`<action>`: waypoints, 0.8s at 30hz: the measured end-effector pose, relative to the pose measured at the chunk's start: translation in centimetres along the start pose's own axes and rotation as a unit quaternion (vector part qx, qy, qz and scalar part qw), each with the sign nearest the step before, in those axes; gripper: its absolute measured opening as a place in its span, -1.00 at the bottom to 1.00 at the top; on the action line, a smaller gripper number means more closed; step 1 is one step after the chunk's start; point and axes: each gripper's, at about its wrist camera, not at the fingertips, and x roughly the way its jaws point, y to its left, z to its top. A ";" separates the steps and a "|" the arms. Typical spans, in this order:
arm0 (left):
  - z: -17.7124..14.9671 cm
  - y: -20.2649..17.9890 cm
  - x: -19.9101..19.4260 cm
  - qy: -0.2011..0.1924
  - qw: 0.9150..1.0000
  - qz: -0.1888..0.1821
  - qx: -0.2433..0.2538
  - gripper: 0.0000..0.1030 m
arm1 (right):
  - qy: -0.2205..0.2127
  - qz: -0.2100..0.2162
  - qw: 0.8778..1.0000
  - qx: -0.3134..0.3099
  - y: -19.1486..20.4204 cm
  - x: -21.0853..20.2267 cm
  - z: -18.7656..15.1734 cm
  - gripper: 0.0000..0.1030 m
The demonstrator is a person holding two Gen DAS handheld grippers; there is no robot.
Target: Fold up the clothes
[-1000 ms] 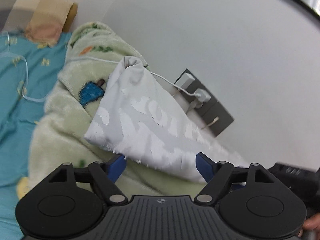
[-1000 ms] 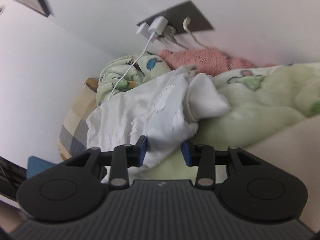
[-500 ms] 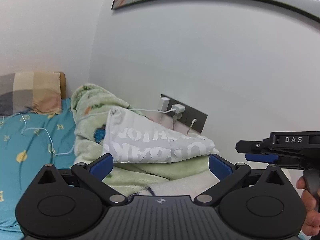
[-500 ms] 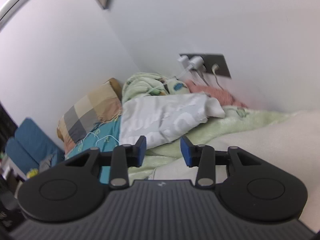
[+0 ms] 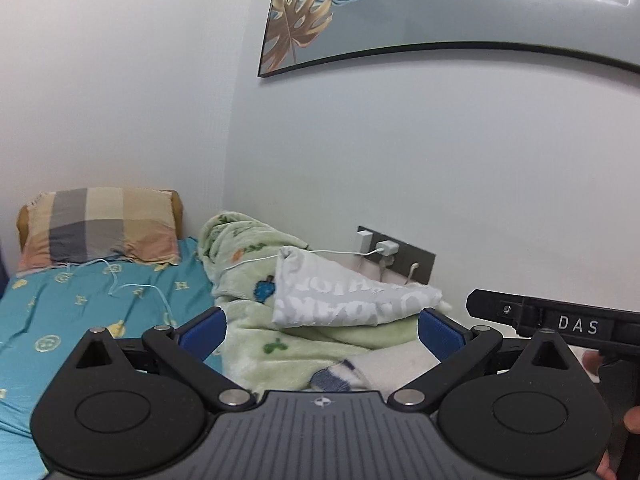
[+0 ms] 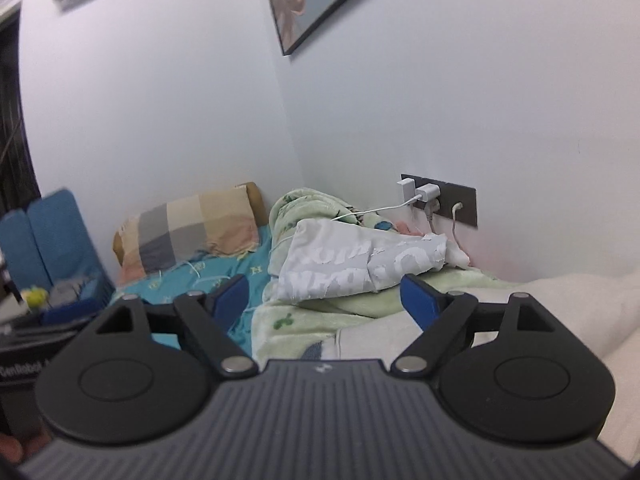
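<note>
A folded grey garment with white lettering point(image 5: 344, 300) lies on a pale green fleece blanket point(image 5: 280, 344) by the wall; it also shows in the right wrist view point(image 6: 352, 268). My left gripper point(image 5: 322, 330) is open and empty, held back from the garment. My right gripper point(image 6: 326, 298) is open and empty, also apart from the garment. The right gripper's body point(image 5: 560, 324) shows at the right of the left wrist view.
A checked pillow point(image 5: 100, 226) lies on a teal sheet point(image 5: 80, 304) at the left. A wall socket with chargers point(image 5: 394, 254) and a white cable sits behind the garment. A cream blanket point(image 6: 520, 304) lies at the right. A blue box point(image 6: 52, 240) stands far left.
Both grippers have pulled back and up from the garment, which now lies folded on the blanket. The right gripper's jaws have opened wider.
</note>
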 end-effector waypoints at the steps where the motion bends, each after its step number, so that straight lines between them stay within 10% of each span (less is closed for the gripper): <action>1: -0.2 -0.1 -0.5 0.000 1.000 0.007 0.006 1.00 | -0.002 -0.001 1.000 -0.008 0.5 -0.4 -0.2 0.64; 24: -1.4 1.0 -4.3 -0.004 0.998 0.054 0.012 1.00 | -0.015 -0.013 0.999 -0.037 3.4 -3.4 -2.1 0.64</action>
